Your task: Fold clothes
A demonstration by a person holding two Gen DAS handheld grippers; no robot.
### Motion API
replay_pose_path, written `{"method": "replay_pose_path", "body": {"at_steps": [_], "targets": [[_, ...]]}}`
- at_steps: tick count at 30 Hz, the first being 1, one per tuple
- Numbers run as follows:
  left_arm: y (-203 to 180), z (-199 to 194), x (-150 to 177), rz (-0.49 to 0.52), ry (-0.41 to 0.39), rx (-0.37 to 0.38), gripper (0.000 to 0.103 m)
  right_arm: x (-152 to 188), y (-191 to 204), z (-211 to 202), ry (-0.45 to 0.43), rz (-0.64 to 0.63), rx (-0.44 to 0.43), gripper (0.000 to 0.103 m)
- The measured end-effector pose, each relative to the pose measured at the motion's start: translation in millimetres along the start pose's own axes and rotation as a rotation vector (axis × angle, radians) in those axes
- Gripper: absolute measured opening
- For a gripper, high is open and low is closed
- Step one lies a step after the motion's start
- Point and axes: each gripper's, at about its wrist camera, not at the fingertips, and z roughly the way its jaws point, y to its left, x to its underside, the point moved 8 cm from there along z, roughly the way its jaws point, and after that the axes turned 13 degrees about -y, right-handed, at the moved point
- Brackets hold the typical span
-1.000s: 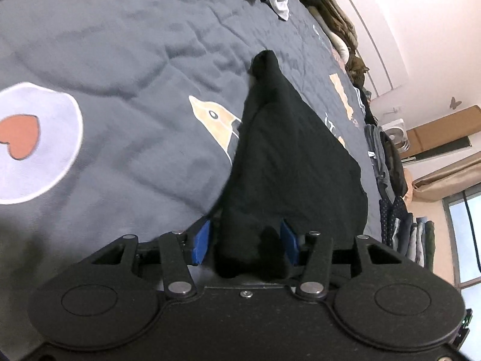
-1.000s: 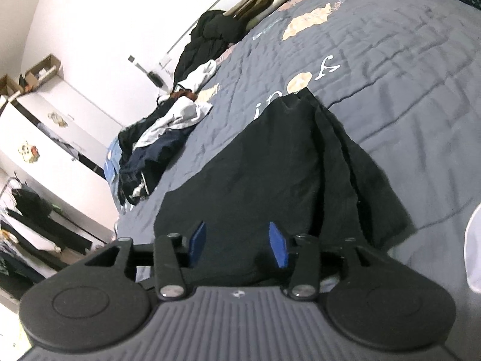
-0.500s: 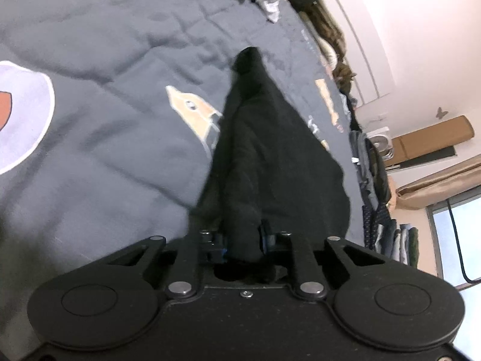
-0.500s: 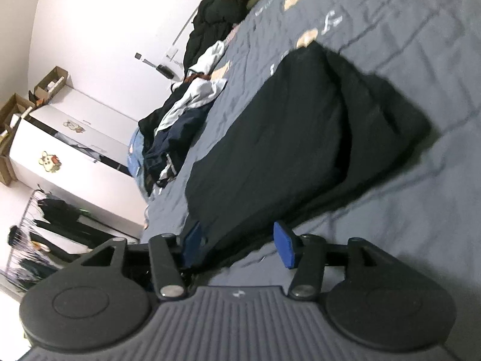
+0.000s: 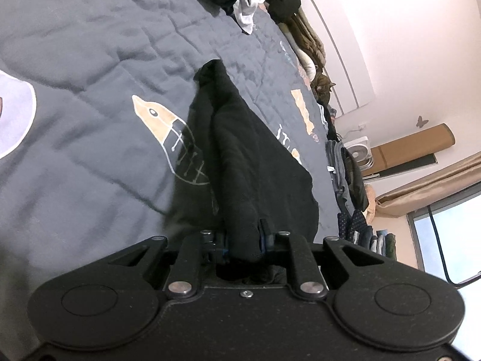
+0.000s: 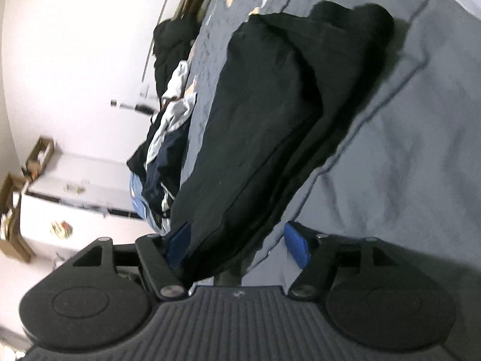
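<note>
With the left gripper (image 5: pixel 243 242) clamped on the black fabric garment (image 5: pixel 240 156) and the right gripper (image 6: pixel 240 240) spread around its edge, both ends are best kept level.

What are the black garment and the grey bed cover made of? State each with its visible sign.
Black garment: apparently a soft, matte knit such as cotton or fleece; it drapes in thick, limp folds without shine. Grey bed cover: seemingly quilted, padded fabric; puffy stitched creases and a printed fish design show. Exact fibres cannot be told.
</note>
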Motion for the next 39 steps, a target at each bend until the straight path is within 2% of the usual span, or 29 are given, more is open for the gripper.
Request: {"method": "replay_pose_path", "body": {"at_steps": [3,5,8,11,14,18,26,35,39], "targets": [[-3.5,-0.1,-1.9,-0.008,-0.006,0.012,0.017,-2.3,1.2,1.4,-0.058,0.061,-0.027,0.08],[-6.1,-0.2,-3.2,-0.014,-0.011,0.021,0.017,-4.9,1.2,2.3,-0.101,0.115,-0.049,0.092],[-11.6,-0.5,-5.2,-0.02,-0.019,0.036,0.017,-8.4,2.9,5.7,-0.148,0.168,-0.059,0.103],[-14.5,0.8,-6.8,-0.021,-0.023,0.043,0.017,-5.7,10.1,6.2,-0.156,0.175,-0.027,0.103],[-16.1,1.8,-8.1,-0.02,-0.024,0.047,0.017,5.0,18.4,2.8,-0.08,0.194,0.003,0.103],[-16.1,2.4,-8.3,-0.022,-0.024,0.047,0.017,20.0,18.8,12.8,-0.025,0.211,0.036,0.103],[-18.1,0.0,-9.8,-0.036,-0.026,0.057,0.016,13.8,11.0,31.6,-0.062,0.272,0.056,0.103],[-19.4,-4.1,-11.9,-0.038,-0.026,0.069,0.016,-1.3,8.3,52.5,-0.081,0.263,0.123,0.103],[-20.2,-3.8,-11.7,-0.034,-0.021,0.069,0.016,-14.2,7.9,57.6,-0.087,0.233,0.157,0.095]]}}
